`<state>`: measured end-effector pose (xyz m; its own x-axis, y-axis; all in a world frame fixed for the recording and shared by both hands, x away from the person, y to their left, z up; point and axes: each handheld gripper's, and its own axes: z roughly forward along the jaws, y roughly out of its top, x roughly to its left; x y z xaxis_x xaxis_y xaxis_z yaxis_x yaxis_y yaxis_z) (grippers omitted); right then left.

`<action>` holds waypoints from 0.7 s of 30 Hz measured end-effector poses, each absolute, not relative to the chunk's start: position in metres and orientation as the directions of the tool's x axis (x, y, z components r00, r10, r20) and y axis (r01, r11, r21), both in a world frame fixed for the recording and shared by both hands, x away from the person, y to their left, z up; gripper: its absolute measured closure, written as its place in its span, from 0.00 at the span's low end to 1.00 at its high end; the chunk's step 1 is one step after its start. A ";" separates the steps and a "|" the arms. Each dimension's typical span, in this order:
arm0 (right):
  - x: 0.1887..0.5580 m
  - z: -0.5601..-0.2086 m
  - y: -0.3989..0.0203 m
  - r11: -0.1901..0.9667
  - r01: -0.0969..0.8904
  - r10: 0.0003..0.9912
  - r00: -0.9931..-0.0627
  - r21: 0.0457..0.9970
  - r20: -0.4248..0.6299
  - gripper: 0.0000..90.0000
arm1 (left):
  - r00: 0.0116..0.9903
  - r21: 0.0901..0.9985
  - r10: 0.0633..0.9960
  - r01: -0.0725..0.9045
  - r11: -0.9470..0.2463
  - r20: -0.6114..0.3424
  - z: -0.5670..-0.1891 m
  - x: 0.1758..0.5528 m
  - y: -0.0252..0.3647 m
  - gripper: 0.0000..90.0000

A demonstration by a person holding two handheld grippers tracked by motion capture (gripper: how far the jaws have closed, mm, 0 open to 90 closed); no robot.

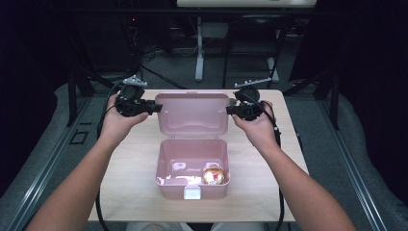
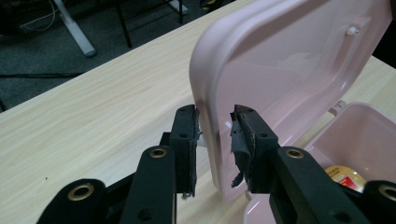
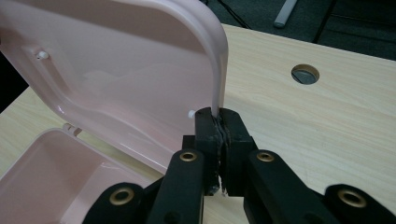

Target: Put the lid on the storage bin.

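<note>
From above, a pink box sits open in the middle of a light wooden table, its lid standing up at the far side. A round golden object lies in the box's near right corner, and a white latch sits on the front wall. The left gripper meets the lid's left edge, the right gripper its right edge, each carried by a hand, with forearms coming in from the bottom. In the left gripper view, the lid's edge stands between the two black jaws; the left gripper is spread, with a clear gap between the lid and the pad on the box side, while the other pad lies close against the lid's outer face, though contact is hard to judge. The golden object peeks out in the box behind one jaw. In the right gripper view, the right gripper is pressed together on the lid's edge, pinching it near the lower corner. The open box lies below, and a round hole shows in the tabletop beyond.
</note>
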<state>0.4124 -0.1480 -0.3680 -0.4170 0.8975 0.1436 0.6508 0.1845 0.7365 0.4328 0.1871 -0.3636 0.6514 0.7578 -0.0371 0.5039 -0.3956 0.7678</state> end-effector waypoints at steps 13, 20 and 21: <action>0.411 -0.370 -0.150 0.170 0.642 0.893 -0.422 0.747 0.159 0.97 | 0.635 0.764 0.772 0.509 -0.396 -0.022 -0.362 0.435 0.182 0.87; 0.414 -0.370 -0.152 0.158 0.649 0.888 -0.423 0.744 0.182 0.95 | 0.634 0.768 0.773 0.499 -0.402 -0.007 -0.361 0.433 0.181 0.88; 0.414 -0.370 -0.152 0.157 0.648 0.887 -0.424 0.745 0.182 0.94 | 0.634 0.768 0.773 0.500 -0.401 -0.009 -0.361 0.433 0.181 0.88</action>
